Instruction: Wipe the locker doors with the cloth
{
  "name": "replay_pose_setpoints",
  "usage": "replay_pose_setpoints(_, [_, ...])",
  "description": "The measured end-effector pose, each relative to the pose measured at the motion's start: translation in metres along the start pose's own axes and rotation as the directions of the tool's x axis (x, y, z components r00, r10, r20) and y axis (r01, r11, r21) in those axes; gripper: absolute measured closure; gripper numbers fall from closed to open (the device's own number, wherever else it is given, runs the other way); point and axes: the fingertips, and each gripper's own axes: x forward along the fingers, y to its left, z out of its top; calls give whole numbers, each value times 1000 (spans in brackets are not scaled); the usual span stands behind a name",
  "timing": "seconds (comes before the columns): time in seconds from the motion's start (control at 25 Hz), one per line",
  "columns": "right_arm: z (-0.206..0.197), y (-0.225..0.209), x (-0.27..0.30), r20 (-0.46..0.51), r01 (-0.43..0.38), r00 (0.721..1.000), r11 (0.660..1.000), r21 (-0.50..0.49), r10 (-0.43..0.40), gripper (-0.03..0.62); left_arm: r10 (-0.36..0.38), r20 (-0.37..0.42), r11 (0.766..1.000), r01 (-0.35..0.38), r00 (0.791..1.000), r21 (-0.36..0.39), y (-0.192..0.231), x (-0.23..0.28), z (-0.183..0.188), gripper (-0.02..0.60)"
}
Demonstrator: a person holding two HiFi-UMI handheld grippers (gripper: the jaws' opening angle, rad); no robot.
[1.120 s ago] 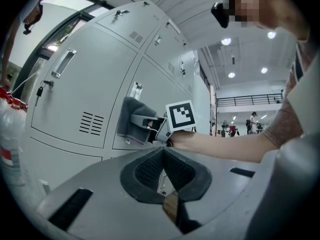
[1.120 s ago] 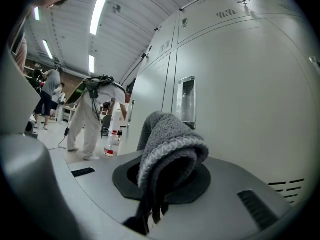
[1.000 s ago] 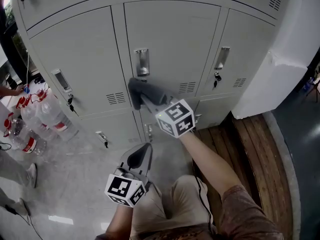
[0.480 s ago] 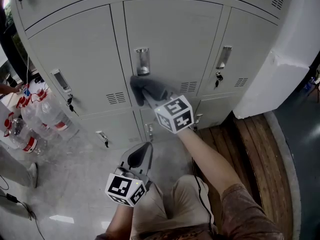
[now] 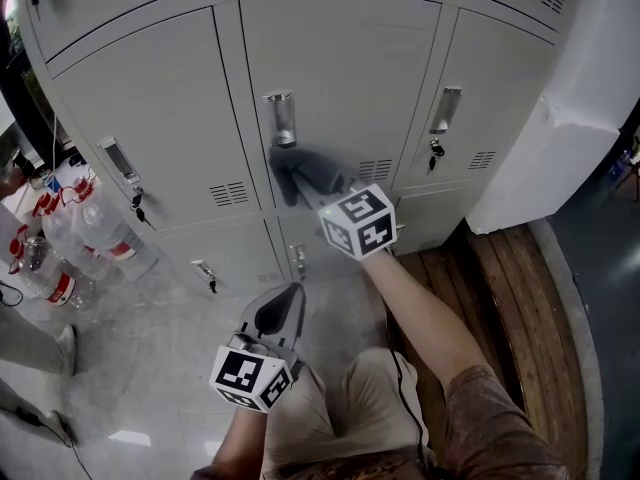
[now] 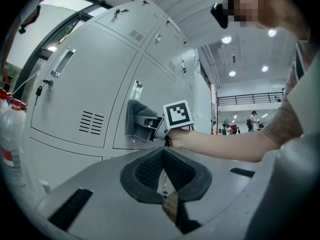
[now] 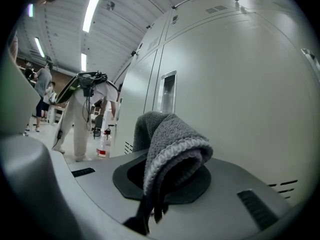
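Grey left gripper (image 5: 286,302) and right gripper (image 5: 305,192) bear marker cubes (image 5: 358,222) (brown sleeve (image 5: 492,420), beige trousers (image 5: 350,408)).

A large hall with steel lockers (image 5: 340,88) and strip lights (image 7: 93,6).

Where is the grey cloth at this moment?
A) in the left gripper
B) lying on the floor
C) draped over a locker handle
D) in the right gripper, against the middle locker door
D: the cloth sits clamped in the right gripper, flat against the middle locker door just below its handle; the left gripper is shut on nothing.
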Motion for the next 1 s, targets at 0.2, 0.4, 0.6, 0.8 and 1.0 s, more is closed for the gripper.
replay_pose_setpoints(0.2, [2, -19, -14, 5, 37, 999, 999, 7, -37, 557, -11, -1, 1000, 11, 1000, 0, -5, 3, 0, 588])
replay_pose_setpoints(0.4, [3, -40, -32, 10, 75, 997, 997, 21, -75, 557, -28, -4, 1000, 28, 1000, 1, -12, 5, -2, 588])
replay_pose_setpoints(0.6, [4, -66, -52, 22, 120, 992, 992, 34, -121, 557, -34, -3, 999, 34, 999, 5, -14, 6, -1, 588])
replay_pose_setpoints(0.8, [0, -87, -70, 18, 170, 985, 985, 33, -170, 557, -39, -3, 999, 39, 999, 6, -17, 5, 0, 588])
replay_pose_setpoints(1.0, [-4, -108, -87, 8, 214, 977, 976, 33, -215, 557, -43, -5, 999, 43, 999, 9, -19, 5, -1, 588])
